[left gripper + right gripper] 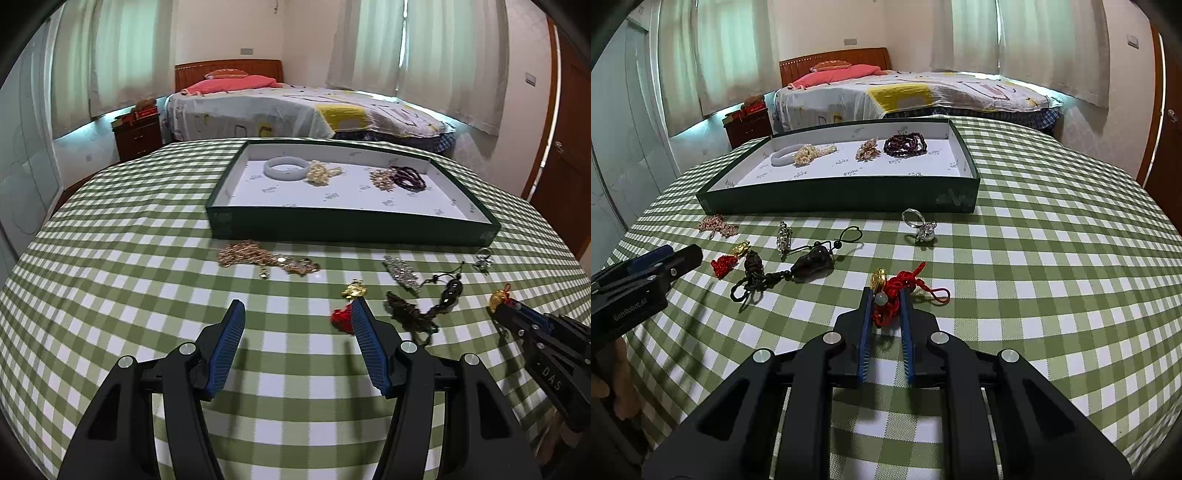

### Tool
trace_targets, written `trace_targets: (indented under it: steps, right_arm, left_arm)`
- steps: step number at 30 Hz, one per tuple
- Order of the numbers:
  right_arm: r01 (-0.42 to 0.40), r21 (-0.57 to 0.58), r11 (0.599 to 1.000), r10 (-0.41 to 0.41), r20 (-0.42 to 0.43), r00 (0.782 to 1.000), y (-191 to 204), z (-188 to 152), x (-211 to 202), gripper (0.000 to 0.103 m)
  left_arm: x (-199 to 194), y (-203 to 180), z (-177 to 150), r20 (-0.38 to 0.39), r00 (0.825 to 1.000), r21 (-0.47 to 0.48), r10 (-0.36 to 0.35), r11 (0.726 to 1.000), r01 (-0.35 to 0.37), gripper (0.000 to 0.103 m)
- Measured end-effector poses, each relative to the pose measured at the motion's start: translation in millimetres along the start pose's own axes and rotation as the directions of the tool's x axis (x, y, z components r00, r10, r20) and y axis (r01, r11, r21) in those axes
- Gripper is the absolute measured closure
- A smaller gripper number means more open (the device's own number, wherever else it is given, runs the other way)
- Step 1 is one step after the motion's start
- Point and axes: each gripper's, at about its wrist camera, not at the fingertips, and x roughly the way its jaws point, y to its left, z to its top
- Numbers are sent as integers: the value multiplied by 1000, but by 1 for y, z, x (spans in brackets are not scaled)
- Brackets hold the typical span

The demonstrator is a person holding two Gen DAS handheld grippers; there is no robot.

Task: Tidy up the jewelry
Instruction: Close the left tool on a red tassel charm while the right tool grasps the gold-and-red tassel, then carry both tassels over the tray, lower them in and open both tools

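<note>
A dark green tray with a white floor holds a pale bangle, a pearl cluster, a gold cluster and dark red beads. On the checked cloth lie a gold chain, a small gold-and-red charm, a dark cord pendant, a crystal brooch and a ring. My left gripper is open and empty above the cloth. My right gripper is shut on a red knotted cord charm with a gold piece.
The round table's edge curves close on both sides. A bed, a nightstand and curtains stand behind it. A wooden door is at the right.
</note>
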Motion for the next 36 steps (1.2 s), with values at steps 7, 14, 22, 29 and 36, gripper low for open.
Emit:
trace_targets:
  steps: [7,14,22,29,36]
  right_arm:
    - [-13,16,1000,13,-2,1000,-3,0,2,88]
    - [-19,25,1000,19,-2,1000,-5,-1,3,88]
    - [-18,25,1000,18,-3,1000,-4,-1,3,88]
    - [-16,23,1000,16,7,1000,-5,0,1,88]
    - [-12,21,1000,12,27,1000,-5,1,-2,88]
  left_arm:
    - [11,-14,6,-37,998,44,-40,998,42,55]
    - [22,-19,2,-91,994,55,-62,996,67,68]
    - [21,-19,0,-79,994,64,-79,994,84,89]
    - [16,-20,0,-55,995,66,-86,994,90,92]
    - [8,-17,3,-22,996,58,-82,995,83,92]
